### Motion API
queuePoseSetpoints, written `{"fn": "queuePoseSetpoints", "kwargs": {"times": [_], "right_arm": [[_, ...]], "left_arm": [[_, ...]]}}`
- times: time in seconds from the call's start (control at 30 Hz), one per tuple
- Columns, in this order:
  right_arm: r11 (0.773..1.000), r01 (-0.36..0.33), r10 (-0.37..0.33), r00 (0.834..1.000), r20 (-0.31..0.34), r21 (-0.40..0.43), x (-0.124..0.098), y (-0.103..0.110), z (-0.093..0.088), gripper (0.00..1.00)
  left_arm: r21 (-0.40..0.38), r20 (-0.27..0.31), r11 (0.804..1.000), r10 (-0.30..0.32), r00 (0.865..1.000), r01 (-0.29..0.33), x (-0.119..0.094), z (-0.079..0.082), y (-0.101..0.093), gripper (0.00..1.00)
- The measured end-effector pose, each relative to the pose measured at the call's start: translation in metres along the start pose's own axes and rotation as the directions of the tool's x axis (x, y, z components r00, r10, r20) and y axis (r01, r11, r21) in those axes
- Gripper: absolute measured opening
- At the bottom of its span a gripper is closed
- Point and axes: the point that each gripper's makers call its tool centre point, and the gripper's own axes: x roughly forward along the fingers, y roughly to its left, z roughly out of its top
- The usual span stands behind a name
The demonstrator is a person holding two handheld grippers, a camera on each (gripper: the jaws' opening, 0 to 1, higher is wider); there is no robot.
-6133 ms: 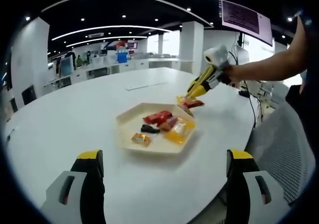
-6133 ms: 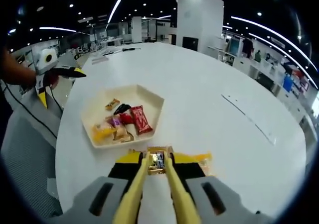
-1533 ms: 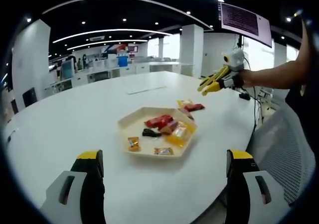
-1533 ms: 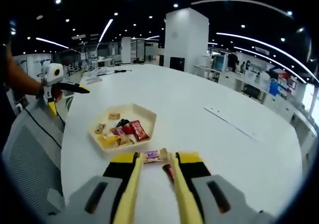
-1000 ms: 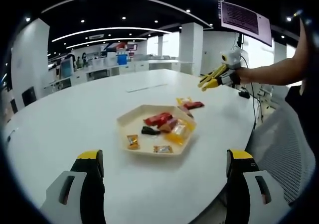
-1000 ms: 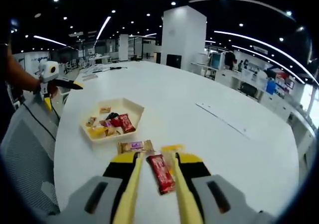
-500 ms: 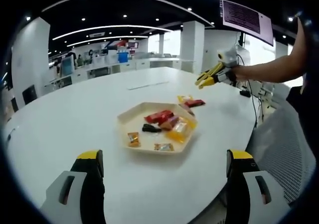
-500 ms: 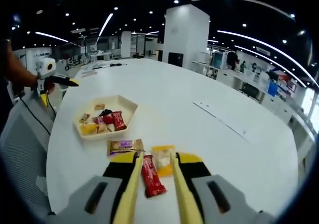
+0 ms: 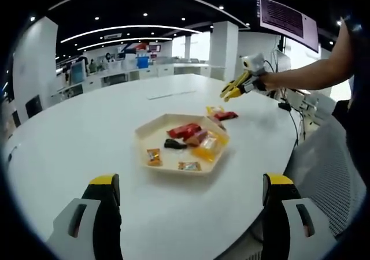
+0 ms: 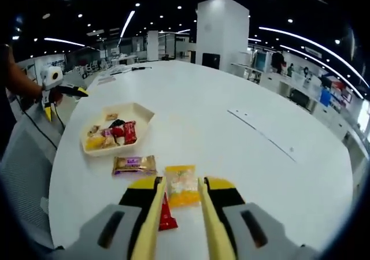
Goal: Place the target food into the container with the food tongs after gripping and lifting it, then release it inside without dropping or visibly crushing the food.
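One round white bench [image 9: 87, 138] carries everything. One cream hexagonal tray [image 9: 151, 134] sits near the bench edge closest to the person; taken as landmark.

Inside the tray, left gripper view: about six packets. Two small ones, orange [image 9: 153, 156] and tan [image 9: 189, 166], lie on its near side. One black [image 9: 172, 144], one red [image 9: 184, 130], one yellow [image 9: 205, 150] and a pinkish one between them cluster on its far side.

Outside the tray, right gripper view: three packets just beyond its rim. One purple-brown bar [image 10: 134, 164], one yellow packet [image 10: 182, 185], one red packet [image 10: 166, 216].

Right claw [image 10: 177, 205]: yellow tong tips narrow, holding nothing, the yellow packet lying between them. Red packet partly under the left tip.

Left claw [image 9: 191, 193]: wide, nothing held, well short of the tray.
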Motion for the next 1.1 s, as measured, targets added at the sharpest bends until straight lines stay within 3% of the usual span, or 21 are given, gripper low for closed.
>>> {"fn": "queuePoseSetpoints", "kwargs": {"times": [0.57,0.9,1.1], "right_arm": [[0.995,-0.083,0.087,0.994,-0.067,0.052,0.031,-0.005,-0.017,0.30],[0.993,-0.117,0.116,0.982,-0.152,0.001,0.043,0.006,-0.023,0.28],[0.996,-0.094,0.091,0.979,-0.185,-0.009,0.045,0.009,-0.023,0.23]], "left_arm": [[-0.002,-0.031,1.000,-0.007,0.999,0.007,0.002,-0.006,-0.002,1.00],[-0.003,-0.035,1.000,-0.011,0.999,0.011,0.003,-0.007,-0.003,1.00],[-0.004,-0.027,1.000,-0.006,1.000,0.006,0.002,-0.005,-0.001,1.00]]}}
